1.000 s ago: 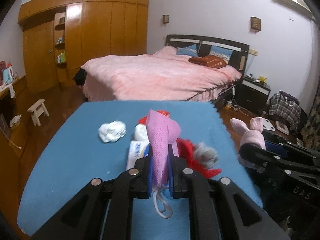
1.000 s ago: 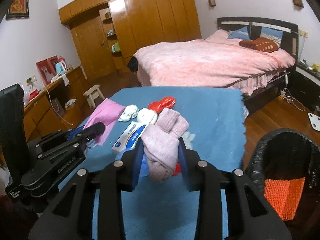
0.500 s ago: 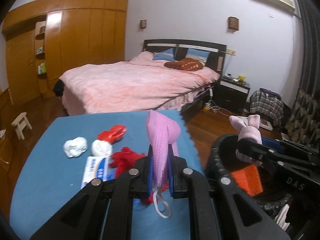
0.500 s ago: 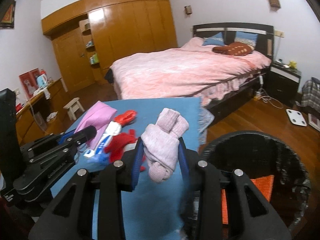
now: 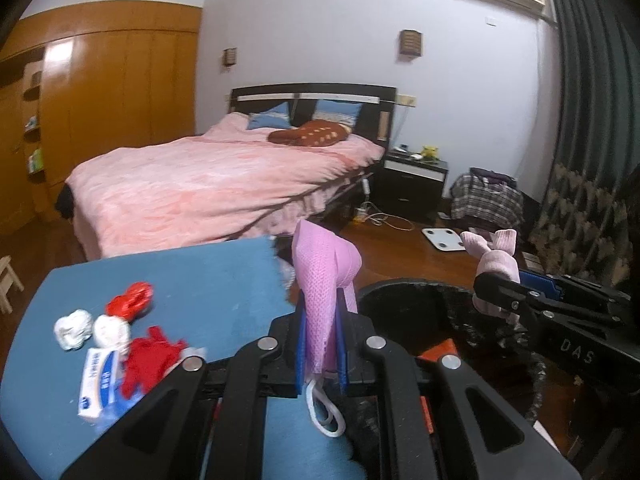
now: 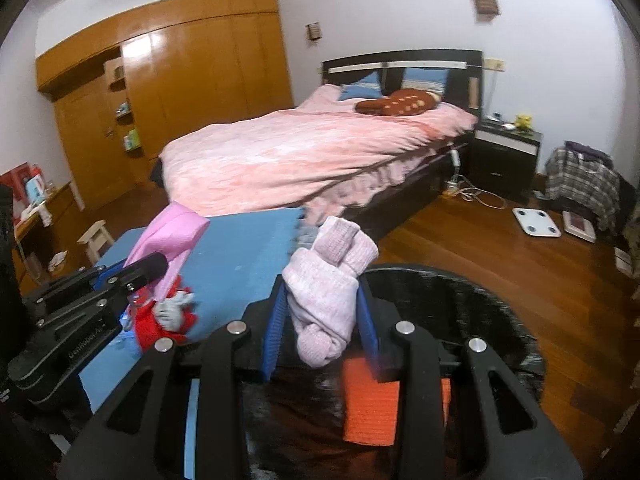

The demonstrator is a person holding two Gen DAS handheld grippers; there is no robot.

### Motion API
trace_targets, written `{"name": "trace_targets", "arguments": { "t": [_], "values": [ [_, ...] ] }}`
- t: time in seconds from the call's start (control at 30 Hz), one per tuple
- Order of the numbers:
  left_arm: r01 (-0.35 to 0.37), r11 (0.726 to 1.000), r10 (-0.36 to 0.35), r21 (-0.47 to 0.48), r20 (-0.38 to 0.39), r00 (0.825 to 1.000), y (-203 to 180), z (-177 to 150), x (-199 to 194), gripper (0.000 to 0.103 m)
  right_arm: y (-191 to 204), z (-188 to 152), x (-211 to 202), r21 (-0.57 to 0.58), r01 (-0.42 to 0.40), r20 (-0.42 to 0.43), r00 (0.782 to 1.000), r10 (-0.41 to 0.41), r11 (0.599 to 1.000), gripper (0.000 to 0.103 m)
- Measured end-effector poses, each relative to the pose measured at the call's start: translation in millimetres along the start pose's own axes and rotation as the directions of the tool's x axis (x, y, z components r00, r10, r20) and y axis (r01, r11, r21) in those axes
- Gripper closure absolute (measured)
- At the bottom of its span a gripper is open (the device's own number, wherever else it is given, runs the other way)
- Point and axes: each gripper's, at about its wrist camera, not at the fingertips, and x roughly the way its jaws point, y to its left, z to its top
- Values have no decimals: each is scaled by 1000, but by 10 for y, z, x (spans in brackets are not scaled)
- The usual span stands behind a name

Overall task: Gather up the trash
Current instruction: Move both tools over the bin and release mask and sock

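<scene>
My left gripper (image 5: 320, 344) is shut on a pink face mask (image 5: 324, 280), held at the right edge of the blue table (image 5: 200, 276), beside the black trash bin (image 5: 404, 300). My right gripper (image 6: 322, 320) is shut on a balled pale pink sock (image 6: 328, 280) and holds it over the bin (image 6: 480, 320), which has something orange inside (image 6: 376, 408). On the table lie two white paper wads (image 5: 74, 328), a red wrapper (image 5: 132, 304), red crumpled trash (image 5: 150, 360) and a white and blue box (image 5: 98, 380).
A bed with a pink cover (image 5: 216, 184) stands behind the table. A black nightstand (image 5: 414, 184), a white scale (image 5: 442, 238) and a plaid bag (image 5: 488, 200) are on the wooden floor to the right. A small stool (image 6: 96, 236) stands at the left.
Both grippers have swung right with their loads, from over the table toward the bin. The right gripper now holds the sock above the bin opening.
</scene>
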Motion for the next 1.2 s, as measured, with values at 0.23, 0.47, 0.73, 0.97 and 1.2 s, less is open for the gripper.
{"name": "trace_targets", "arguments": {
  "t": [0.23,0.47,0.73,0.97,1.2],
  "values": [
    [75,997,-75,31,-18,997,-387,62,260,91,-469,-76,-26,39,78,-8,997,-78,996,70],
    [139,989,-136,60,-50,989,-759,100,545,91,-818,-190,-26,62,136,-25,991,-135,989,69],
    [178,982,-172,62,-89,981,-946,67,740,77,-1005,-321,29,83,170,-48,985,-166,982,56],
    [132,990,-127,55,-75,989,-806,88,707,40,-1047,-361,-18,100,216,-28,976,-214,971,13],
    [44,998,-43,44,-30,999,-502,120,475,17,-963,-320,-86,132,203,-11,979,-203,970,6]
  ]
}}
